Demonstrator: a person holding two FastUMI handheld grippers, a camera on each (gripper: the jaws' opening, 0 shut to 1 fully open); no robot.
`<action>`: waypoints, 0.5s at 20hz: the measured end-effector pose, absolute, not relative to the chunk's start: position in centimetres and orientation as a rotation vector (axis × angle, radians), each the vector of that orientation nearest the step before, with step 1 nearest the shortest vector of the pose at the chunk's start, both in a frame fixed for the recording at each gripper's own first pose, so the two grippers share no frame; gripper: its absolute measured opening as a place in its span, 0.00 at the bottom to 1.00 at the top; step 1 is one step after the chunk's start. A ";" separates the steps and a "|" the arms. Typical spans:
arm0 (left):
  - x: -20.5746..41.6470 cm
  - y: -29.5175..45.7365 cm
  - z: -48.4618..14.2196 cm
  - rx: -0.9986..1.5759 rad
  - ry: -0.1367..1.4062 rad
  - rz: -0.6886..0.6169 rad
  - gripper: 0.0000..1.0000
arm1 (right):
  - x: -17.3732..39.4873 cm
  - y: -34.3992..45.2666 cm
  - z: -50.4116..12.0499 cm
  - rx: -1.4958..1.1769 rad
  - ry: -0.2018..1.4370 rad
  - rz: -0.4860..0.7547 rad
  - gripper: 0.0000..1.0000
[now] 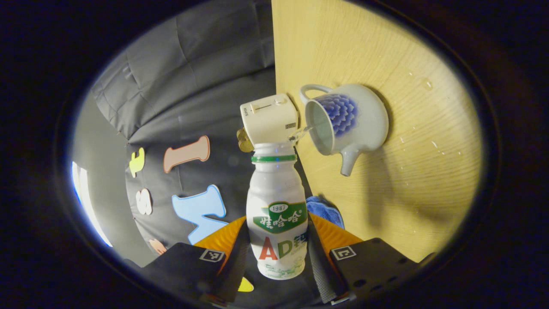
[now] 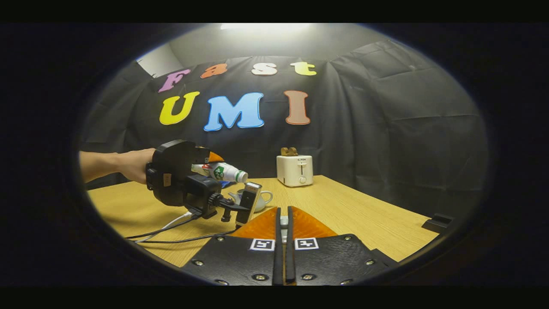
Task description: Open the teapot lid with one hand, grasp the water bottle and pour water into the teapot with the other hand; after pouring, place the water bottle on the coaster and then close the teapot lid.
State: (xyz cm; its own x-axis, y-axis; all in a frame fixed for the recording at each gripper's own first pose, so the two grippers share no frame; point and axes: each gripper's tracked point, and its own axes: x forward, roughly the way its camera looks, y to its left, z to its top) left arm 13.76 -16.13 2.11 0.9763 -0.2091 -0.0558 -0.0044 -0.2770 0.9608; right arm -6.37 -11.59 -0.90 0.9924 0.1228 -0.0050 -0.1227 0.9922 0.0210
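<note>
In the left gripper view the left gripper [image 1: 281, 253] has its jaws pinching the water bottle [image 1: 278, 210] by its lower body, one finger pressed on each side. The bottle's base is cut off from sight between the fingers, and its open neck with the green ring points away from the camera. This view is rolled on its side, so the surface [image 1: 407, 180] stands like a wall at the right. A thin clear stream leaves the bottle's mouth toward the open top of the teapot [image 1: 347, 122], which sits just beyond the neck, spout pointing down in the frame and handle up. Whether the stream lands inside is hard to make out. A blue cloth-like thing [image 1: 326, 210] peeks out behind the bottle, mostly hidden; whether it is the coaster cannot be told. A toaster [image 1: 269, 118] stands past the bottle near the surface's far edge.

In the right gripper view the right gripper [image 2: 283, 253] has its jaws pressed nearly together on something small and pale [image 2: 283, 222], too hidden between the fingers to name. Farther off, a hand [image 2: 135, 165] holds the left gripper with the bottle tipped sideways over the teapot, which is largely hidden behind the camera mount. Cables [image 2: 171, 229] trail across the surface there. To the right of the toaster the surface lies open up to its edge, where a small dark object [image 2: 437, 223] sits.
</note>
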 end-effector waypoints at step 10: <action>13.5 -16.6 2.2 1.874 -0.167 -0.198 0.81 | -6.4 -11.9 -0.8 0.023 -0.001 0.122 0.02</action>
State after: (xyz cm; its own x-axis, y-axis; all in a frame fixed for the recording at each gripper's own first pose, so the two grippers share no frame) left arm 13.54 -16.60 2.16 0.9753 -0.2143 -0.0531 -0.0153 -0.3055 0.9521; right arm -6.39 -11.89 -0.83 0.9926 0.1216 0.0019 -0.1216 0.9923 0.0227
